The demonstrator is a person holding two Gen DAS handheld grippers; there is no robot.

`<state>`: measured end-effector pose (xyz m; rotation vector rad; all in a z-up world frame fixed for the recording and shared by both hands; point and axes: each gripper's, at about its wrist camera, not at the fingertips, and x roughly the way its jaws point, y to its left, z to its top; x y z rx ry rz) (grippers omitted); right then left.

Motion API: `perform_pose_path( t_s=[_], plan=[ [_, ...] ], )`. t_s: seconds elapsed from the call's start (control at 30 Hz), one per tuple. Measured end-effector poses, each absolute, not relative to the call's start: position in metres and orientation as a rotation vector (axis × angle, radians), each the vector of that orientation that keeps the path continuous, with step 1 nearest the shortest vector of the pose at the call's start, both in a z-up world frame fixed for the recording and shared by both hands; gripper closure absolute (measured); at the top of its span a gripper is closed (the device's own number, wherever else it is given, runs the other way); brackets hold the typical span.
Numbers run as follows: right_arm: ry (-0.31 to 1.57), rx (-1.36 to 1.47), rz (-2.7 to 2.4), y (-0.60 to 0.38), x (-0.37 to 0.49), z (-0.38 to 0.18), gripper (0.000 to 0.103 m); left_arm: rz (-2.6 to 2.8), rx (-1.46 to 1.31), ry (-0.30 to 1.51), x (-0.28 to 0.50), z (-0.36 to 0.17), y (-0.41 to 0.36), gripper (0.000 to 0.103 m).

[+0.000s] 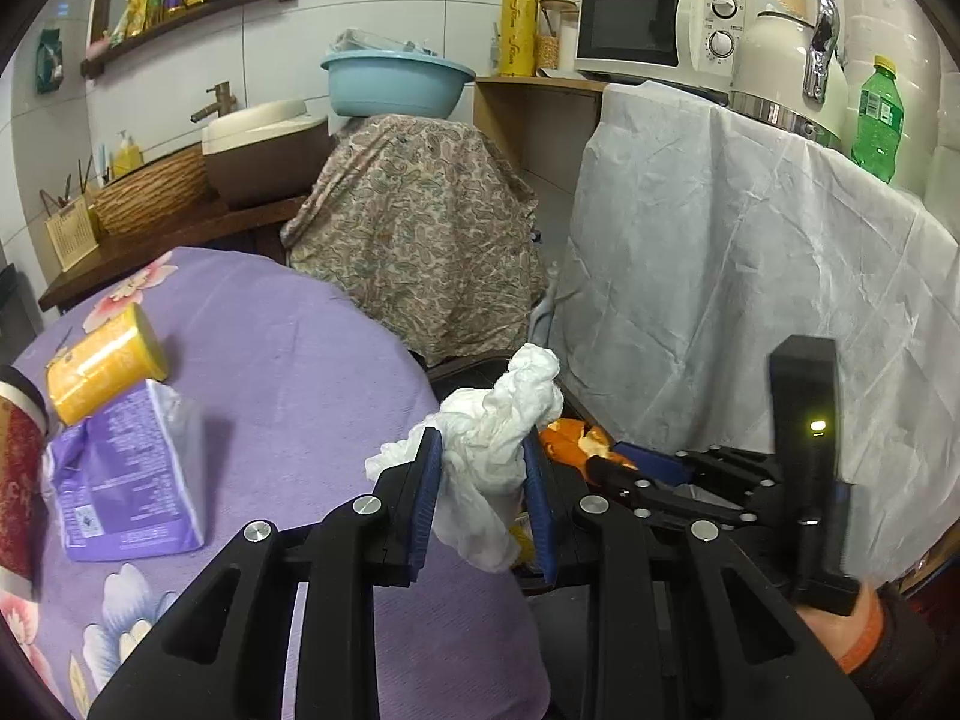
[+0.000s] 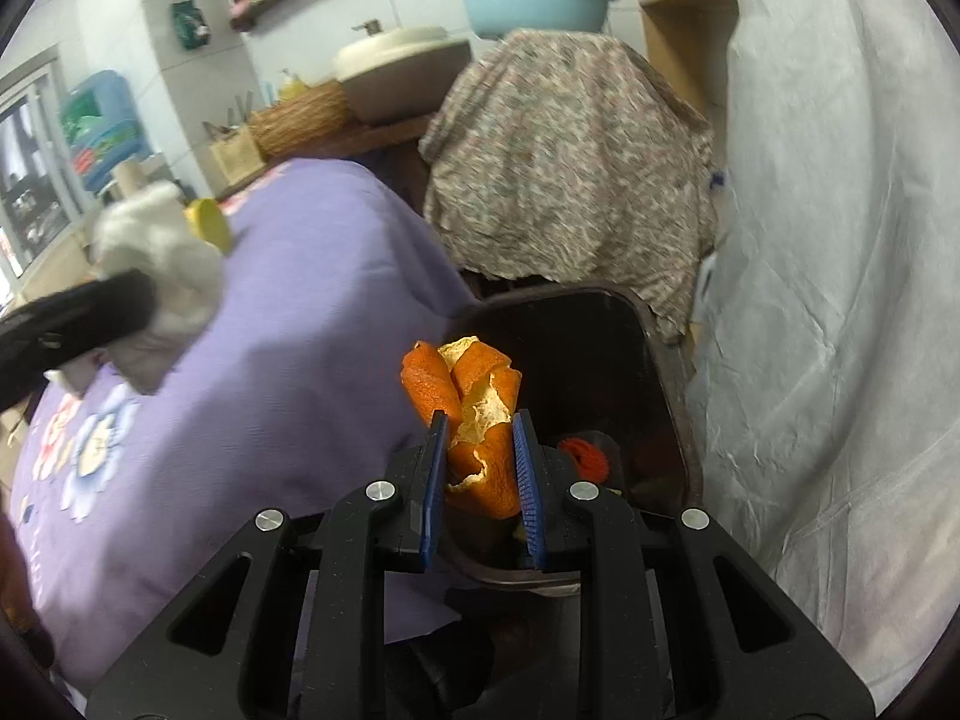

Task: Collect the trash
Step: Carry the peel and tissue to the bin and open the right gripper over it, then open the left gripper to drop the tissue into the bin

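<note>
My left gripper (image 1: 483, 444) is shut on a crumpled white tissue (image 1: 504, 420), held over the edge of the purple flowered tablecloth (image 1: 288, 360). In the right wrist view that same tissue (image 2: 162, 264) and the left gripper show blurred at the far left. My right gripper (image 2: 480, 423) is shut on a curled orange peel (image 2: 474, 396), held above the open dark trash bin (image 2: 666, 396). The peel (image 1: 576, 444) and the right gripper (image 1: 630, 471) also appear just right of the tissue in the left wrist view. Some red and dark scraps lie inside the bin.
On the table lie a yellow cup (image 1: 102, 372) on its side, a purple tissue pack (image 1: 120, 480) and a red cup (image 1: 18, 480). A paisley-covered object (image 2: 570, 162) stands behind the bin, a white-draped counter (image 2: 828, 300) to its right with a microwave (image 1: 660, 24), kettle and green bottle (image 1: 876, 114).
</note>
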<state>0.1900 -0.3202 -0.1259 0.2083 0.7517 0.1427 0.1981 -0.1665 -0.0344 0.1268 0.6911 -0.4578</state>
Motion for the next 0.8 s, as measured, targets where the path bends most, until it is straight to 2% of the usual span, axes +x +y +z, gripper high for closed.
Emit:
perform_pose_path(
  t_s=[0.43, 0.53, 0.67, 0.8],
  plan=[
    [0.936, 0.257, 0.074, -0.341, 0.271, -0.220, 0.080, -0.483, 0.124, 0.742, 0.221, -0.045, -0.193, 0.076],
    [0.957, 0.261, 0.053, -0.341, 0.277, -0.231, 0.076, -0.489, 0.124, 0.757, 0.224, -0.050, -0.199, 0.076],
    [0.952, 0.282, 0.046, -0.342, 0.273, -0.235, 0.061, -0.495, 0.127, 0.777, 0.229, -0.057, -0.205, 0.076],
    [0.941, 0.283, 0.051, -0.341, 0.263, -0.230, 0.058, -0.499, 0.129, 0.800, 0.233, -0.064, -0.211, 0.076]
  ],
)
